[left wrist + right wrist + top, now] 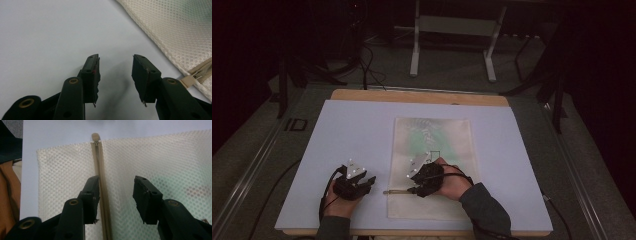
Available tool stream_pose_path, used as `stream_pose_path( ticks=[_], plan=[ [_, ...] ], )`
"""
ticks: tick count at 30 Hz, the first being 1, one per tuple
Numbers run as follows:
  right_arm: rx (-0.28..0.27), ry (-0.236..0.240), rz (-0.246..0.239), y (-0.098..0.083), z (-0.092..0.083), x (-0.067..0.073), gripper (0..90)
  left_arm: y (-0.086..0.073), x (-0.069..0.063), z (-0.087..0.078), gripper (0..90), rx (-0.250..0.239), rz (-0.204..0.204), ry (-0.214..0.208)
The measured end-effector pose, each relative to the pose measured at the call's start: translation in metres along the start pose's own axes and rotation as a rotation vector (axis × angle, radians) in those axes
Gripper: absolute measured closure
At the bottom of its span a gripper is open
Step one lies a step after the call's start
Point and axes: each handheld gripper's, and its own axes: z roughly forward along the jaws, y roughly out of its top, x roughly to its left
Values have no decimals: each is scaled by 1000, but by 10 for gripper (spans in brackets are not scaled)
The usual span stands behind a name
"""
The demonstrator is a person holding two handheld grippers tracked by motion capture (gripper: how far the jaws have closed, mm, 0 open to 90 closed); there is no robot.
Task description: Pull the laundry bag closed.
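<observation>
A white mesh zip bag (447, 140) lies flat on the pale board (352, 135), with something green showing through it. Its beige zipper (398, 191) runs across the near end. My right gripper (415, 189) hovers over that zipper and points left along it. In the right gripper view the jaws (116, 181) stand open over the mesh (62, 170), and the zipper (101, 170) runs up beside the left jaw to its end tab (95, 137). My left gripper (370, 180) rests open over bare board (50, 37), left of the bag's edge (175, 30) and the zipper's end (198, 73).
The board lies on a wooden table (422, 96). A white metal stand (452, 30) and cables sit on the floor behind it. Dark table legs stand at both sides. The person's forearms come in from the near edge.
</observation>
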Motion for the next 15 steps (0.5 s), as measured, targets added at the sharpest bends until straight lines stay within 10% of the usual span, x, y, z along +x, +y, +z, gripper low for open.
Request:
stream_pose_path(
  ticks=[15],
  plan=[
    [-1, 22, -4, 15, 14, 1, 546, 1, 1, 1, 568, 0, 2, -2]
  ],
)
